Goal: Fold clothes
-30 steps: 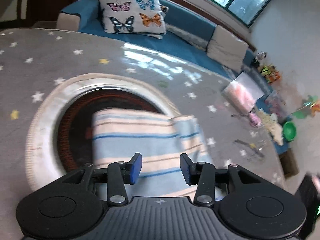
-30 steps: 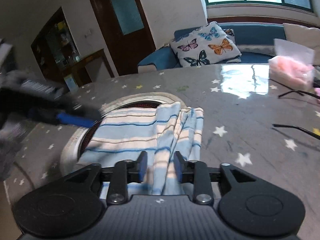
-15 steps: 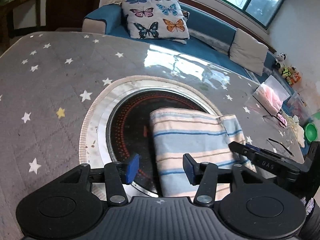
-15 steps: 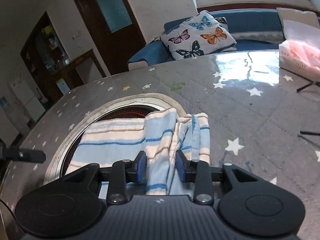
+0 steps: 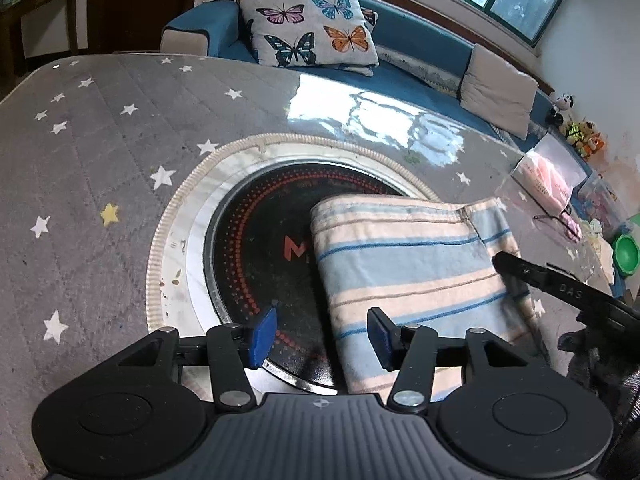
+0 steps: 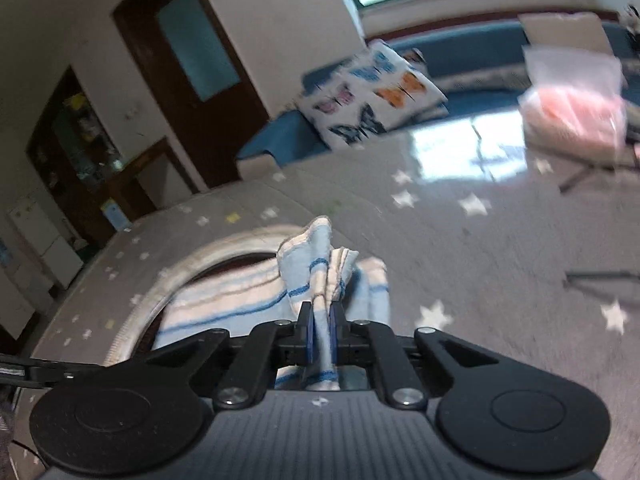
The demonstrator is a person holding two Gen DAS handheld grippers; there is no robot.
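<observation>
A blue, cream and tan striped cloth (image 5: 404,264) lies partly folded over the round black cooktop (image 5: 260,248) set in the table. My left gripper (image 5: 322,336) is open and empty, hovering over the cloth's near left edge. My right gripper (image 6: 320,334) is shut on a bunched edge of the striped cloth (image 6: 316,276) and lifts it off the table. The right gripper's finger (image 5: 560,288) shows at the cloth's right side in the left wrist view.
The grey star-patterned table cover (image 5: 80,168) surrounds the cooktop. A clear bag of pink items (image 5: 548,180), a green bowl (image 5: 626,252) and glasses (image 6: 600,280) lie at the right. A blue sofa with a butterfly pillow (image 5: 312,28) stands beyond the table.
My right gripper has closed on the cloth's bunched edge and raised it. My left gripper has drawn back to the left, off the cloth, and stays open.
</observation>
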